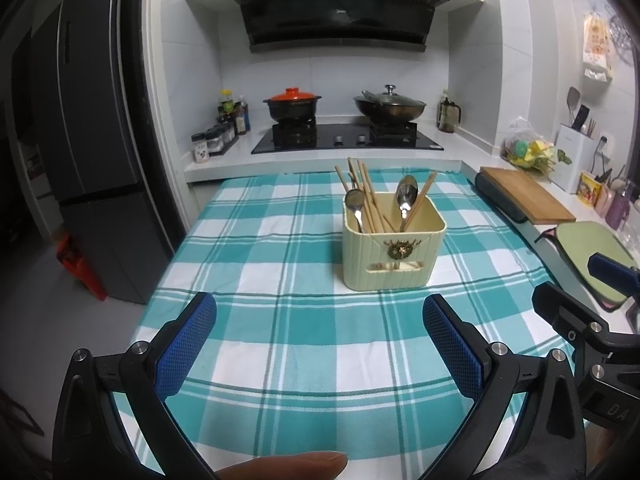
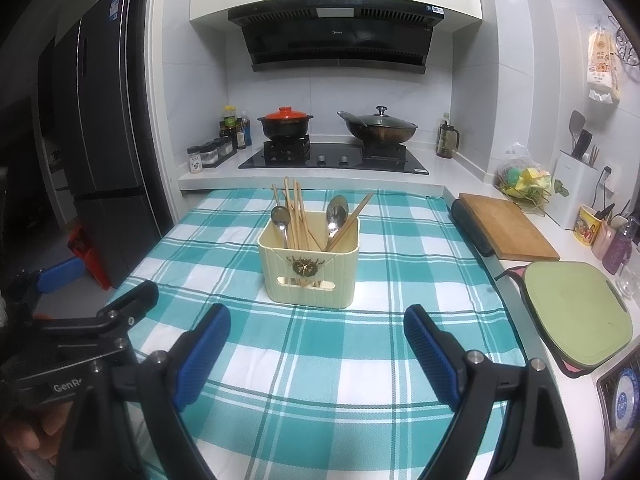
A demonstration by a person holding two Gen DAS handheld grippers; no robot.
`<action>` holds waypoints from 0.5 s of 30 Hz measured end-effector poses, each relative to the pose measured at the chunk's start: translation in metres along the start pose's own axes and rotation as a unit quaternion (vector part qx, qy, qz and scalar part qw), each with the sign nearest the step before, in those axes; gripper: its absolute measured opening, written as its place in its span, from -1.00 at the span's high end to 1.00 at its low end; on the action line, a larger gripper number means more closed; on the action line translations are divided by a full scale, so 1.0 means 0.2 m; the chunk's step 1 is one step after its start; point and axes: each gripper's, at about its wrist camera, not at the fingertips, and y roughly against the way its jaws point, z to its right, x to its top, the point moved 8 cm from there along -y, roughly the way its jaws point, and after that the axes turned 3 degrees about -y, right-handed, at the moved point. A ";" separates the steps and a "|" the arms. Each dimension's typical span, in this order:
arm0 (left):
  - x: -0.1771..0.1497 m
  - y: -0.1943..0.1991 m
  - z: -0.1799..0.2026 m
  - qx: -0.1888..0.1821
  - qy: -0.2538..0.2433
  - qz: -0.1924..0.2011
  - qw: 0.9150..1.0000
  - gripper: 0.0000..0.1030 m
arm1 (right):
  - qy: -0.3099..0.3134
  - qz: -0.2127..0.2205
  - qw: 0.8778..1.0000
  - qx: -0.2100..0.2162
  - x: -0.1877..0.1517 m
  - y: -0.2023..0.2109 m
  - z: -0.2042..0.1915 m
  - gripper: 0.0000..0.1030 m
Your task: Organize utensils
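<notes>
My left gripper (image 1: 320, 344) sits low in the left-wrist frame, jaws spread wide, nothing btwn the blue pads, only the teal-and-white checked cloth (image 1: 280, 240) under them. A fingertip (image 1: 288, 466) shows at the bottom edge of that frame. My right gripper (image 2: 318, 354) looks the same in the right-wrist view: jaws wide apart, empty, over the cloth, lower centre of frame. Each claw also shows up at the edge of the other's view: the right one at lower right of the left-wrist frame, the left one at lower left of the right-wrist frame, w/ part of a hand below it.

The cream utensil holder (image 1: 394, 256) stands upright on the cloth, centre of frame in both views, a bit right of centre for the left cam, a bit left of centre for the right cam. It's well ahead of both claws, not touched by either. It has a gold ornament on its front face and a slot lower down. Inside: a bundle of wooden chopsticks (image 1: 366, 196) leaning mostly to the left side, one more leaning out to the right, plus two metal spoons (image 1: 406, 194) bowl-up, one left, one right.

Behind the cloth, upper centre: black hob (image 2: 332, 160) w/ an orange-lidded pot (image 2: 285, 122) and a glass-lidded wok (image 2: 378, 126), range hood above. Right side of frame: wooden cutting board (image 2: 506, 226) and a green board (image 2: 576, 312) on the counter. Dark fridge at far left.
</notes>
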 end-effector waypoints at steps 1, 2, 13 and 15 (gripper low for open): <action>0.00 0.00 0.00 0.000 -0.001 0.000 1.000 -0.99 | 0.000 0.000 1.000 0.000 0.00 0.00 0.00 -0.75; 0.00 0.00 0.00 0.000 -0.001 -0.001 1.000 -0.99 | 0.000 0.000 1.000 0.001 0.00 0.00 0.00 -0.75; 0.00 0.00 0.01 -0.001 -0.001 -0.001 1.000 -0.99 | 0.001 0.001 1.000 0.000 0.01 0.01 0.01 -0.75; 0.00 0.00 0.01 0.000 -0.001 -0.001 1.000 -0.99 | 0.001 0.001 1.000 -0.001 0.01 0.01 0.01 -0.75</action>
